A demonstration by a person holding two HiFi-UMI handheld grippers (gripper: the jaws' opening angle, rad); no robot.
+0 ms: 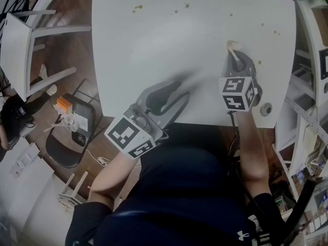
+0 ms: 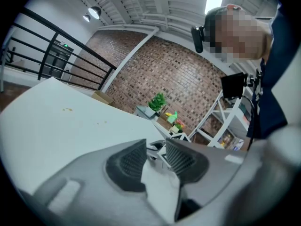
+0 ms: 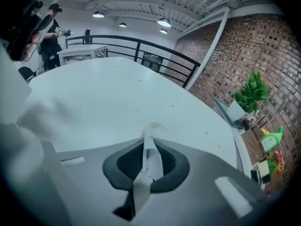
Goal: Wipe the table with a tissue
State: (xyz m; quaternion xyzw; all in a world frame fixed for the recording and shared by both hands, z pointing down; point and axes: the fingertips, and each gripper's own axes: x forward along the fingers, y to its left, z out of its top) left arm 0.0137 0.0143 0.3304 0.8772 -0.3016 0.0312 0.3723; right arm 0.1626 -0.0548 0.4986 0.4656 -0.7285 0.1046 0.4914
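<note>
Right gripper point(image 3: 149, 147) pinches a tissue point(image 3: 152, 163), seemingly touching the table point(image 3: 103, 98).

Rig stock as I log it remotely, each item placed against the navy shirt point(image 1: 169, 188).

1. Shirt: dark navy, short-sleeved, with a small white logo point(image 1: 245, 236) near its right side.
2. Left gripper point(image 1: 177, 88), ahead of the shirt's left sleeve point(image 1: 84, 219): grey moulded shell with dark, finely ribbed pads point(image 2: 126, 163). There is a pale rectangular inset on the shell and a white cube point(image 1: 130, 136) with black square markers at the rear.
3. Right gripper point(image 1: 237, 55), ahead of the shirt's right side: matching grey shell, dark pads and marker cube point(image 1: 237, 92). I note a thin dark cable point(image 1: 233, 124) running from it back towards the shirt.
4. Head camera point(image 2: 198, 33), above the shirt's collar: a black unit.
</note>
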